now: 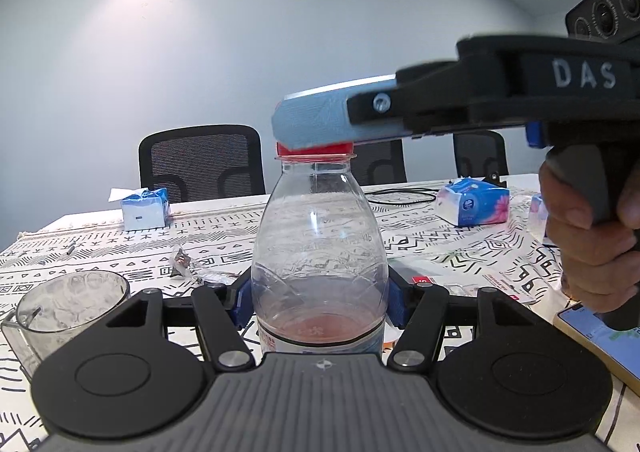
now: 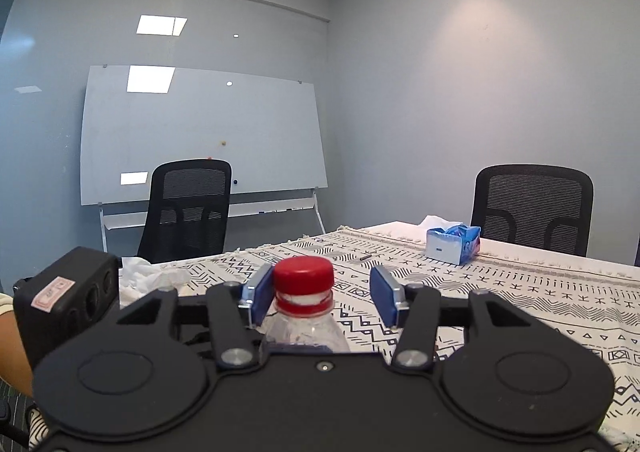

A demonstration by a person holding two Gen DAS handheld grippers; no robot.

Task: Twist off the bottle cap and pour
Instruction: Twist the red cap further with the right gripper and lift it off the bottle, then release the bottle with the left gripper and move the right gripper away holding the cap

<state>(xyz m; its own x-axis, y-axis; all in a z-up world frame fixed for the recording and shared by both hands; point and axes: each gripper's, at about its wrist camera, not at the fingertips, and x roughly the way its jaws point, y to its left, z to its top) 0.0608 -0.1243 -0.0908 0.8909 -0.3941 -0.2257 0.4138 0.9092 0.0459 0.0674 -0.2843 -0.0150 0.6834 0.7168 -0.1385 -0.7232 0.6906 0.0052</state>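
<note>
While the right gripper (image 2: 322,294) stands spread around the red cap (image 2: 303,272), left pad touching and right pad clear, the left gripper (image 1: 320,302) pinches the clear bottle (image 1: 320,252) upright on the patterned tablecloth (image 1: 420,232). Best centre the cap, close squarely, then twist. Bottle holds a little reddish liquid; the measuring cup (image 1: 68,304) beside it looks empty.

I see a red cap (image 2: 303,271) on a clear bottle (image 1: 320,248) with reddish liquid at its bottom. My grippers are black with blue pads (image 2: 385,294). The tablecloth (image 2: 520,292) is white with black geometric patterns. A blue-and-white tissue pack (image 1: 474,201) with a pink flower lies far right; black mesh chairs (image 2: 530,207) stand against pale blue-grey walls.
</note>
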